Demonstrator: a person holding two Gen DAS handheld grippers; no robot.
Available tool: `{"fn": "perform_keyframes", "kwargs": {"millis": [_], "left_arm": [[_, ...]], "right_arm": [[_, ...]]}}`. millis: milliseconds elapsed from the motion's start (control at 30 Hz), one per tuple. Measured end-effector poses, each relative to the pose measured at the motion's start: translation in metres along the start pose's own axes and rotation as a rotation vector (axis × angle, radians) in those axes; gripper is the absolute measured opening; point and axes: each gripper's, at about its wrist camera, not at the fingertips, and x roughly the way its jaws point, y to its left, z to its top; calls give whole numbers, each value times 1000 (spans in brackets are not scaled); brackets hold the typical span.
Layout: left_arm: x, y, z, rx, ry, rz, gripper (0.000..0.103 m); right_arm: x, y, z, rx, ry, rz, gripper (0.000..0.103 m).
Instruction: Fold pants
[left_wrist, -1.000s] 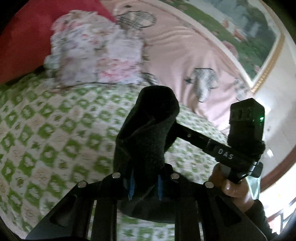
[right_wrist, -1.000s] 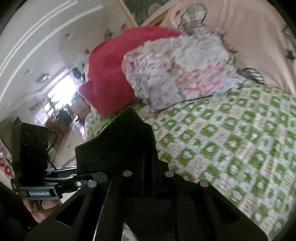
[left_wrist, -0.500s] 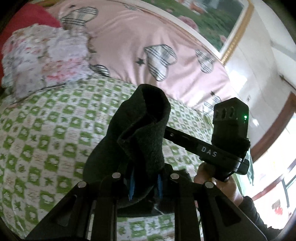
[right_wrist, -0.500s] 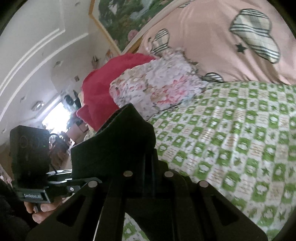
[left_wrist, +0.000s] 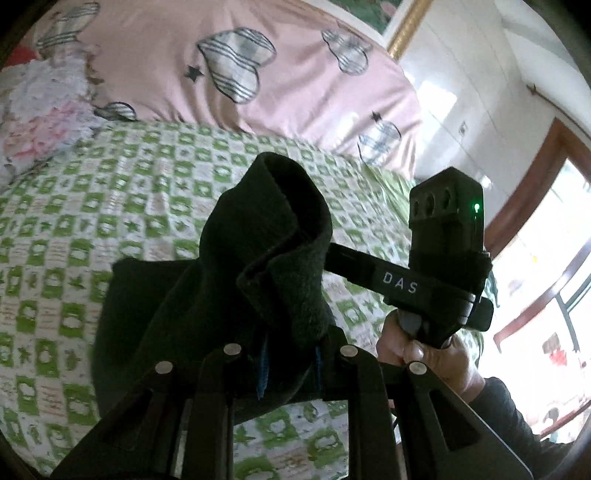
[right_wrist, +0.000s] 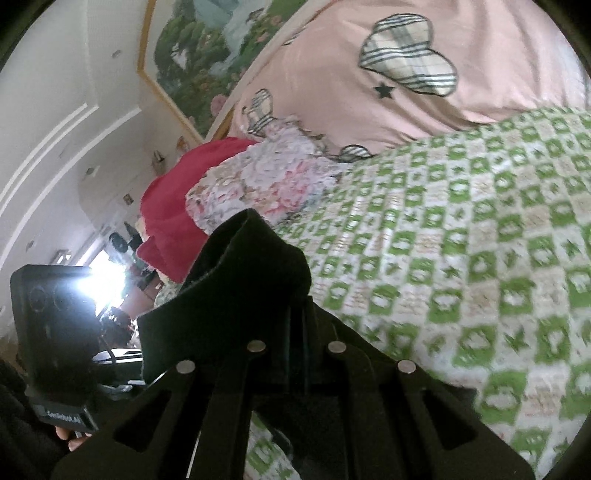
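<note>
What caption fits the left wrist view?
Left claw shut on dark pants, lifted above the green checked bedspread.

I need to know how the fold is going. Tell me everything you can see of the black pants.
The pants are black, thick and fleecy. The left gripper and right gripper each pinch a bunched edge that sticks up past the fingers. The rest hangs down toward the green checked bedspread; whether it touches is unclear.

- "DAS" — white letters on the black bar of the right gripper (seen from the left wrist view).
- "GenRobot.AI" — small white print, blurred, on the left gripper body.
</note>
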Motion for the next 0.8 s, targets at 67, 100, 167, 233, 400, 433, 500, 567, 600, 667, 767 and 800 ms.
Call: {"fn": "perform_keyframes", "kwargs": {"millis": [67, 100, 167, 233, 400, 433, 500, 567, 600, 667, 767, 800], "left_arm": [[10, -8, -3, 16, 21, -4, 18], [16, -11, -5, 25, 30, -3, 18], [27, -16, -8, 37, 51, -2, 18], [38, -20, -12, 49, 70, 2, 18], [57, -22, -20, 65, 105, 9, 18], [61, -21, -22, 66, 111, 9, 18], [65, -19, -24, 63, 117, 5, 18], [70, -19, -25, 67, 124, 3, 18], [70, -19, -25, 68, 125, 1, 18], [71, -19, -26, 70, 124, -5, 18], [75, -19, -27, 73, 129, -11, 19], [75, -19, -27, 72, 131, -13, 19]], "right_arm": [[-7, -9, -5, 19, -4, -11, 6], [-10, -14, -8, 30, -7, -18, 6], [-14, -24, -13, 51, -9, -27, 6], [-17, -33, -19, 71, -7, -36, 6], [-17, -52, -31, 115, 10, -56, 6], [-16, -55, -33, 120, 12, -58, 6], [-16, -59, -35, 133, 14, -63, 6], [-16, -61, -37, 133, 16, -71, 6], [-16, -61, -38, 133, 19, -77, 6], [-17, -61, -39, 131, 20, -84, 6], [-18, -62, -40, 137, 26, -98, 6], [-18, -62, -41, 138, 30, -104, 6]]}}
